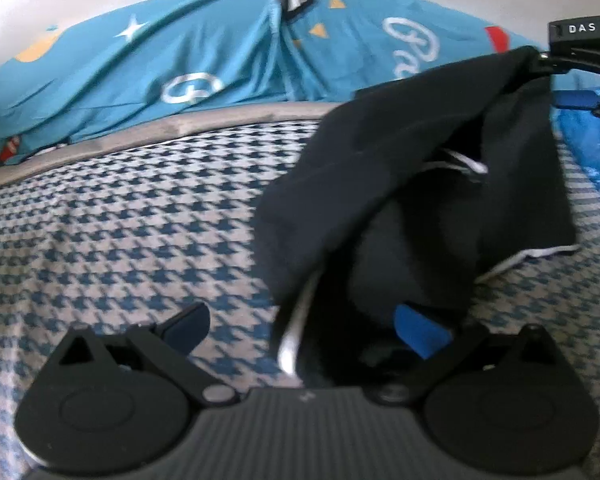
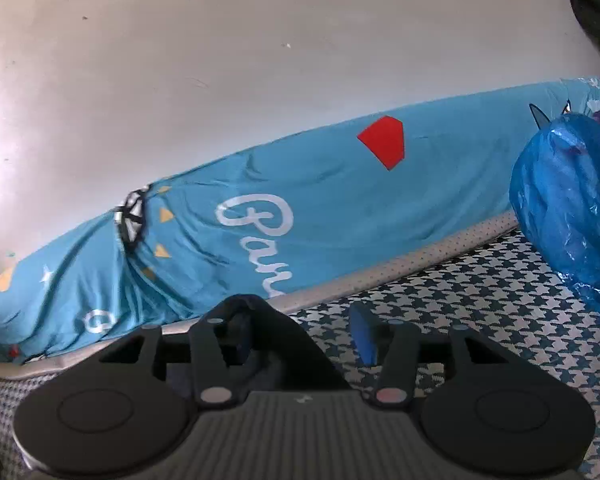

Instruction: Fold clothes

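Note:
A black garment [image 1: 416, 184] with white edging hangs lifted above the blue-and-white houndstooth bed cover [image 1: 120, 220]. In the left wrist view my left gripper [image 1: 304, 328] is open; the garment's lower end drapes over its right blue finger [image 1: 420, 332]. At the top right of that view my right gripper [image 1: 556, 58] meets the garment's upper corner. In the right wrist view my right gripper [image 2: 300, 332] is open, with dark cloth [image 2: 276, 332] draped over its left finger.
A teal printed sheet [image 1: 220, 60] covers the bolster along the white wall behind the bed, also in the right wrist view [image 2: 340, 200]. A blue plastic bag [image 2: 572, 208] sits on the bed at the right. A grey mattress edge [image 1: 160, 128] runs below the sheet.

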Available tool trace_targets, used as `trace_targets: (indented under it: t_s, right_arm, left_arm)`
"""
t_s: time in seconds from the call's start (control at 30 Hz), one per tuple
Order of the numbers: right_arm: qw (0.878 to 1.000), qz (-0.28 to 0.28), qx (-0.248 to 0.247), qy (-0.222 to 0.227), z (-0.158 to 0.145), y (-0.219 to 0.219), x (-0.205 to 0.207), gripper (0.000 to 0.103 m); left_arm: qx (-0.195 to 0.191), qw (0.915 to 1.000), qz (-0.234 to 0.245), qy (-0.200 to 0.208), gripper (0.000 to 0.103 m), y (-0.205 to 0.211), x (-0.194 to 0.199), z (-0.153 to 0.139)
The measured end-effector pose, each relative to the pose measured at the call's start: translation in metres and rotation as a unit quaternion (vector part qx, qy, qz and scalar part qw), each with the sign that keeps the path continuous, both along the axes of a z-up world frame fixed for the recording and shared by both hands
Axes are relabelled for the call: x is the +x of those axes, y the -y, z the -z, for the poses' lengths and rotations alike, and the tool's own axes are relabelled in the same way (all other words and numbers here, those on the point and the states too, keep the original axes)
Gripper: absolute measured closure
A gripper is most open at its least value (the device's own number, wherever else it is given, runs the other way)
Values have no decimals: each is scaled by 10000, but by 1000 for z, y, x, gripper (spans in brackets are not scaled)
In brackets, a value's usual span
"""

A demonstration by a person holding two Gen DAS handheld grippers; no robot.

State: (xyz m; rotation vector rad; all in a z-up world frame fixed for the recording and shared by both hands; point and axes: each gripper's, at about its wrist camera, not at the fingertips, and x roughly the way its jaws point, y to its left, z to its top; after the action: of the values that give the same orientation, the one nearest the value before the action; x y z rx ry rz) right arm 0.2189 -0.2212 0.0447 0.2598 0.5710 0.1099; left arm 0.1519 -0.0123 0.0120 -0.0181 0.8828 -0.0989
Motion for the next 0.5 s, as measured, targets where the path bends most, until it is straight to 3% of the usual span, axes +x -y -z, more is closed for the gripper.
trace_targets:
  t_s: [0.1, 0.23, 0.43, 0.5]
  right_arm:
    - [9999, -93, -14, 125, -7, 5, -13, 43]
    - [9995, -202, 206, 128, -11, 15, -32, 39]
    - [9899, -1208, 547, -505, 10, -7, -44, 39]
    - [9846, -1566, 444, -634, 22, -22, -47, 39]
  left_arm:
    - [-246, 9994, 259, 36, 0, 4, -4, -2]
    - [-419, 9988, 219, 150, 0, -4, -6, -9]
    - [-679, 9971, 158, 320, 0, -17, -9, -19]
    - [-766, 9963, 138, 377, 0, -21, -10, -22]
